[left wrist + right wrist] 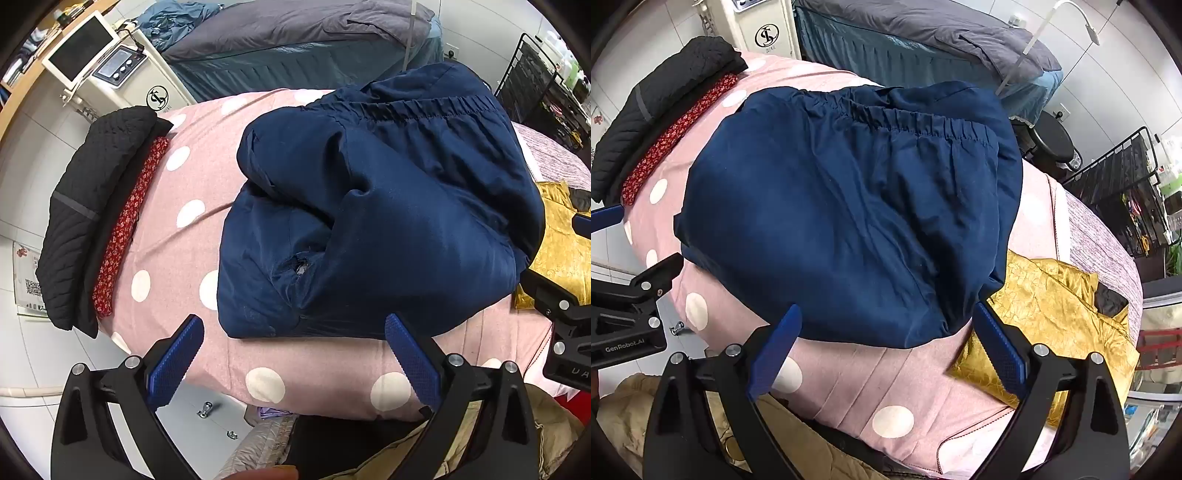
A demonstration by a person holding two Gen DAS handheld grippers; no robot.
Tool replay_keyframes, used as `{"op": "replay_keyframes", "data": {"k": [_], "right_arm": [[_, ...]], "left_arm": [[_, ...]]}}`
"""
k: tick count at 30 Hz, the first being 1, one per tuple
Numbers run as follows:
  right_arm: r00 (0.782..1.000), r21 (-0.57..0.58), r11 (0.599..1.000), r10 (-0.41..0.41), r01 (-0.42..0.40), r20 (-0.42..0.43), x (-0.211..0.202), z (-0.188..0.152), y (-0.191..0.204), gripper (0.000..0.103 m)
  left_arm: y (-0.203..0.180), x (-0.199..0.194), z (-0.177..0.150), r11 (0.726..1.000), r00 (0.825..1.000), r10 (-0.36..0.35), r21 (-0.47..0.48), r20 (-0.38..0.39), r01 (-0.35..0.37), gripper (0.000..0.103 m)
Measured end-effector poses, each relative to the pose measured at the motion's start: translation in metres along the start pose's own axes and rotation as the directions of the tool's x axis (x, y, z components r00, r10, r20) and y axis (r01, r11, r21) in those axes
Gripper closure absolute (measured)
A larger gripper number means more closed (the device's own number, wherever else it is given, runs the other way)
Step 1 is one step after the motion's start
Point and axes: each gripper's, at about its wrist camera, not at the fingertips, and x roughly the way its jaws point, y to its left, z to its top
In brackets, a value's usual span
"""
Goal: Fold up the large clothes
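Note:
A navy blue garment point(388, 206) with an elastic hem lies folded into a thick bundle on the pink polka-dot bed cover point(192, 177). The same navy garment point(849, 206) fills the middle of the right wrist view. My left gripper point(293, 356) hovers open above the bundle's near edge, its blue pads point(177, 362) clear of the cloth. My right gripper point(886, 347) is open too, over the near right edge of the garment, with nothing held. Each gripper's black body shows at the side of the other's view.
A folded black quilted garment point(92, 206) on a red patterned cloth point(129, 229) lies at the bed's left edge. A gold fabric piece point(1045, 317) sits right of the bundle. A white machine point(110, 70), another bed point(923, 33), a black stool point(1049, 140) and a black rack point(1126, 184) stand beyond.

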Motion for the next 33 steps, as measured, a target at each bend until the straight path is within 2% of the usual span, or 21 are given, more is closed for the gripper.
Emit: {"op": "replay_keyframes", "data": {"k": [33], "right_arm": [[1.000,0.002,1.000,-0.006,0.006,0.002,0.0000,-0.0036,-0.0005,0.011]], "left_arm": [[0.0020,-0.0004,-0.0038,1.000,1.000,0.017,0.010,-0.002,-0.017,0.006]]}}
